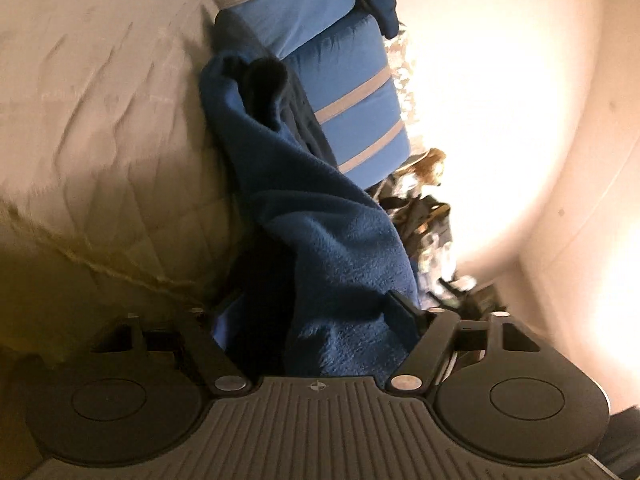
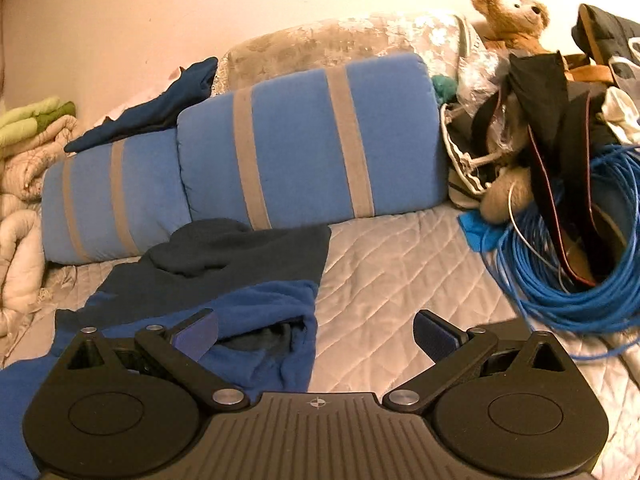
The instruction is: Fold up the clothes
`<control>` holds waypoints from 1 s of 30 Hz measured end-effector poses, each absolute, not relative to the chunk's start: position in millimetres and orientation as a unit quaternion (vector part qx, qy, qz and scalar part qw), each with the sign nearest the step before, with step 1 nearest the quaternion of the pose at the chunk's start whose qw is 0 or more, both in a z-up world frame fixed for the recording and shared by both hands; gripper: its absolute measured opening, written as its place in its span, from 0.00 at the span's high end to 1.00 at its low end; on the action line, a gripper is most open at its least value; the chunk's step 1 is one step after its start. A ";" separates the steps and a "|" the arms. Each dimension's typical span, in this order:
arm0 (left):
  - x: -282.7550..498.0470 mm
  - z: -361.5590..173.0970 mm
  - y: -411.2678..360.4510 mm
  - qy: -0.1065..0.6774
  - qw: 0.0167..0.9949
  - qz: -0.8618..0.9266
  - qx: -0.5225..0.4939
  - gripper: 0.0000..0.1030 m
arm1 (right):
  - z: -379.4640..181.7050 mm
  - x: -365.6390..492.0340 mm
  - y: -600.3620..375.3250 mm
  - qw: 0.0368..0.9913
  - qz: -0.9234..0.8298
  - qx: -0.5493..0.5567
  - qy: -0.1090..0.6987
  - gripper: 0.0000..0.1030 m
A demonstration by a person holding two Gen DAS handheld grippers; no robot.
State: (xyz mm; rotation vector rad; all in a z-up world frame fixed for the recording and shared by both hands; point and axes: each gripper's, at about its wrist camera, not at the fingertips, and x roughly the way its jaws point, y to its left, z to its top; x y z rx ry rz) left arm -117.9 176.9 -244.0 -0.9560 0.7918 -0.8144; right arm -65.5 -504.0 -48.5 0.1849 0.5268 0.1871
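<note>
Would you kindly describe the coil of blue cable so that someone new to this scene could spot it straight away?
Start at the long blue bolster with grey stripes lying along the back of the quilted bed cover. Follow it to its right end, where a heap of bags and straps sits below a brown teddy bear. The blue cable lies at the front of that heap, the only thin, looped, bright blue thing there.

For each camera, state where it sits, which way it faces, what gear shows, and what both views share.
Left wrist: on the left hand-held gripper, rolled sideways, facing the blue fleece garment bunched between its fingers.
Right wrist: on the right hand-held gripper, open and empty, facing across the quilted beige bedspread toward the blue grey-striped bolster cushions.
Shared: garment, cushions, bedspread, brown teddy bear.
</note>
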 end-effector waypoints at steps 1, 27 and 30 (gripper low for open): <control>-117.9 -247.2 176.7 0.358 0.730 -0.373 -0.447 0.49 | -49.2 -68.3 -505.5 0.957 0.092 0.093 0.260 0.00; -126.2 -141.0 192.8 0.324 0.842 -0.164 -0.398 0.95 | -115.3 -129.7 -511.8 0.897 0.235 0.132 0.351 0.02; -121.5 -138.8 193.3 0.336 0.848 -0.158 -0.378 0.95 | -138.0 -137.1 -513.7 0.860 0.296 0.198 0.366 0.03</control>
